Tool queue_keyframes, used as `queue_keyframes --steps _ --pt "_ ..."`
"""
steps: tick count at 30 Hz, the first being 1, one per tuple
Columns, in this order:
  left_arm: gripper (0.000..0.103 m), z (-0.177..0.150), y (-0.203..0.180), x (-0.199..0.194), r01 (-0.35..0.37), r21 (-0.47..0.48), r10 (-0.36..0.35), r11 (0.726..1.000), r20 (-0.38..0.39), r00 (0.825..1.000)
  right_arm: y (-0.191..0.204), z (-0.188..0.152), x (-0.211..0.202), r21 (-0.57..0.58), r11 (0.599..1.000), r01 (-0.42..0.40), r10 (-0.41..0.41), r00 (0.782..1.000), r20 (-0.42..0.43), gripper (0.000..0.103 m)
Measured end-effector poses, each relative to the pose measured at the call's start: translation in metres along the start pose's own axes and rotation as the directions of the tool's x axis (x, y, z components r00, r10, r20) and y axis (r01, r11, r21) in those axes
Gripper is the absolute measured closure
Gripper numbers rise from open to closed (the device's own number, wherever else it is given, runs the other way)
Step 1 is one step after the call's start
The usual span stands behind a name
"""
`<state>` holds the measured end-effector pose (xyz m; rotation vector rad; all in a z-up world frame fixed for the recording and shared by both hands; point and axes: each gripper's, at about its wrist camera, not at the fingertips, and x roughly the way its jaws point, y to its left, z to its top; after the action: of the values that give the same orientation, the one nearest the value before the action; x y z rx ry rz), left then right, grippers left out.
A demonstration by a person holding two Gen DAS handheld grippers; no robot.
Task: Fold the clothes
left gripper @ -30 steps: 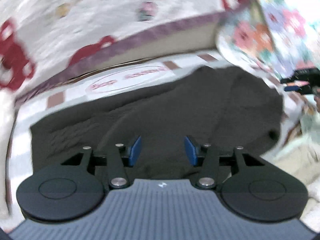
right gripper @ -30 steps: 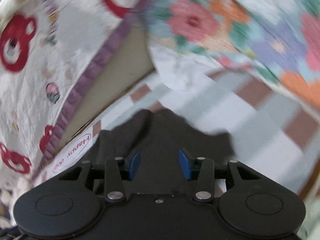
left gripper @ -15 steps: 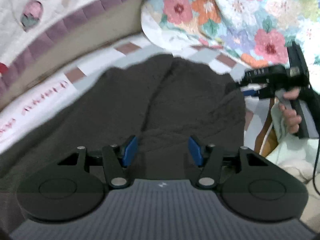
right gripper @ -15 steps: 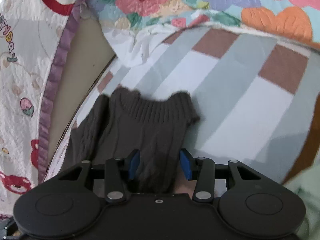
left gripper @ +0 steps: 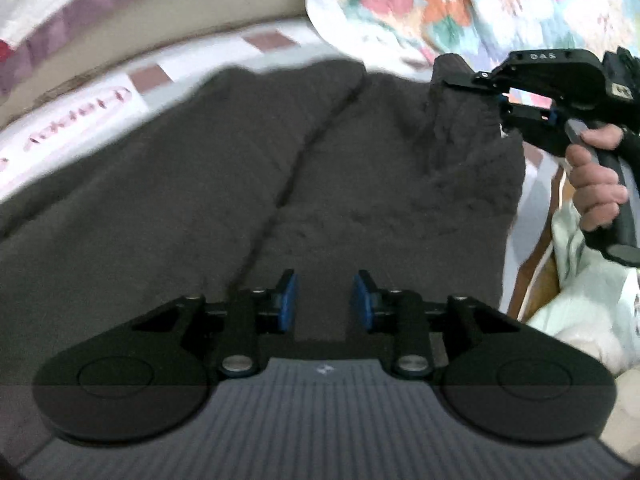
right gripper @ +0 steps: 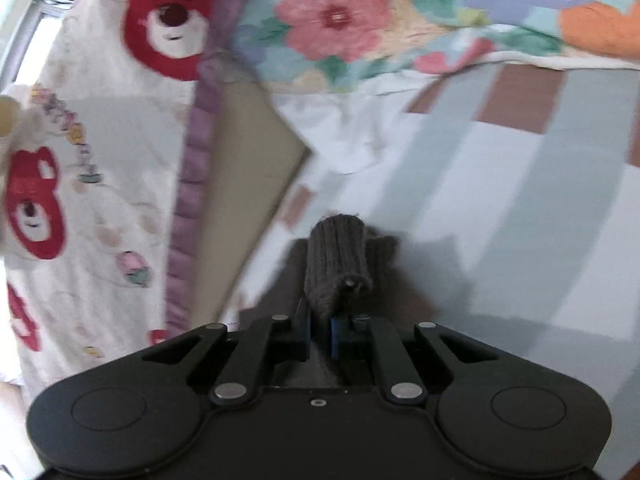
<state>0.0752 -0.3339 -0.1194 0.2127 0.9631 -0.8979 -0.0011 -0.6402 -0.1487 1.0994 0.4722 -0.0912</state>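
Observation:
A dark brown knit sweater (left gripper: 240,160) lies spread on the bed. My left gripper (left gripper: 324,300) hovers low over its near part. Its jaws are closing, the blue pads still stand apart, and cloth shows in the gap below them. At the sweater's far right corner my right gripper (left gripper: 490,98) pinches the ribbed edge and holds it raised. In the right wrist view the right gripper (right gripper: 320,330) has its jaws closing tight on that bunched ribbed edge (right gripper: 336,264), which sticks out ahead of the pads.
A checked sheet (right gripper: 520,200) covers the bed. A floral quilt (left gripper: 460,4) is piled at the far side, and a bear-print blanket with a purple border (right gripper: 100,120) hangs over a beige panel (right gripper: 248,160). A person's hand (left gripper: 596,184) holds the right gripper's handle, with pale green cloth (left gripper: 580,280) below it.
The right gripper's pads came together on the sweater's ribbed edge, which now stands bunched and raised. The left gripper's pads drew closer together, and its view slid in over the sweater.

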Motion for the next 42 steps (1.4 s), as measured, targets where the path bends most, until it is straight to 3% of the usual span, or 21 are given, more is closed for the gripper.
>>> queue_keyframes --steps 3,5,7,9,12,15,19,20,26,27,30,33,36,40,41,42 --pt "0.073 0.008 0.020 -0.032 -0.026 -0.036 0.028 0.999 0.061 0.998 0.035 -0.005 0.006 -0.006 0.996 -0.090 0.089 0.995 -0.041 0.092" --pt "0.076 0.011 0.036 -0.055 -0.049 -0.065 0.055 0.997 0.102 0.993 0.063 -0.016 0.012 -0.016 0.983 -0.182 0.180 0.981 -0.077 0.093" --pt "0.078 0.009 0.054 -0.078 -0.083 -0.089 0.095 0.993 0.139 0.986 0.095 -0.034 0.023 -0.024 0.954 -0.298 0.291 0.945 -0.150 0.093" --pt "0.078 0.001 0.071 -0.096 -0.092 -0.128 0.114 0.987 0.176 0.978 0.136 -0.059 0.038 -0.129 0.927 -0.353 0.312 0.914 -0.261 0.093" --pt "0.078 -0.019 0.095 -0.106 -0.069 -0.219 0.111 0.973 0.189 0.976 0.179 -0.102 0.064 -0.329 0.874 -0.358 0.212 0.890 -0.405 0.094" --pt "0.078 -0.046 0.114 -0.099 -0.062 -0.313 0.117 0.948 0.161 0.980 0.190 -0.146 0.095 -0.509 0.804 -0.305 0.024 0.874 -0.486 0.094" --pt "0.078 -0.065 0.119 -0.086 -0.060 -0.356 0.114 0.932 0.132 0.985 0.179 -0.193 0.123 -0.645 0.713 -0.275 -0.191 0.809 -0.556 0.094" --pt "0.078 -0.066 0.118 -0.083 -0.054 -0.357 0.108 0.933 0.133 0.985 0.175 -0.201 0.126 -0.659 0.697 -0.282 -0.217 0.793 -0.569 0.094" --pt "0.077 -0.060 0.117 -0.081 0.020 -0.362 0.058 0.932 0.203 0.977 0.179 -0.202 0.106 -0.673 0.640 -0.371 -0.196 0.769 -0.609 0.094" --pt "0.077 -0.058 0.118 -0.080 0.032 -0.362 0.049 0.932 0.212 0.976 0.181 -0.203 0.100 -0.683 0.614 -0.397 -0.203 0.756 -0.622 0.094" --pt "0.075 -0.059 0.117 -0.073 0.055 -0.365 0.024 0.930 0.210 0.977 0.178 -0.216 0.097 -0.759 0.500 -0.417 -0.332 0.717 -0.613 0.094" --pt "0.074 -0.061 0.115 -0.068 0.074 -0.365 0.003 0.928 0.204 0.979 0.171 -0.221 0.098 -0.768 0.497 -0.403 -0.339 0.725 -0.600 0.094" --pt "0.074 -0.061 0.112 -0.066 0.082 -0.360 -0.010 0.930 0.197 0.980 0.178 -0.219 0.089 -0.769 0.505 -0.392 -0.299 0.756 -0.582 0.094" --pt "0.068 -0.057 0.112 -0.070 0.085 -0.345 -0.012 0.935 0.206 0.978 0.182 -0.218 0.089 -0.824 0.453 -0.340 -0.322 0.800 -0.507 0.093" --pt "0.066 -0.055 0.112 -0.071 0.088 -0.341 -0.018 0.936 0.205 0.979 0.181 -0.215 0.091 -0.831 0.471 -0.296 -0.332 0.814 -0.477 0.085" --pt "0.063 -0.051 0.111 -0.071 0.088 -0.331 -0.022 0.939 0.197 0.980 0.181 -0.209 0.092 -0.813 0.513 -0.275 -0.314 0.821 -0.476 0.084"
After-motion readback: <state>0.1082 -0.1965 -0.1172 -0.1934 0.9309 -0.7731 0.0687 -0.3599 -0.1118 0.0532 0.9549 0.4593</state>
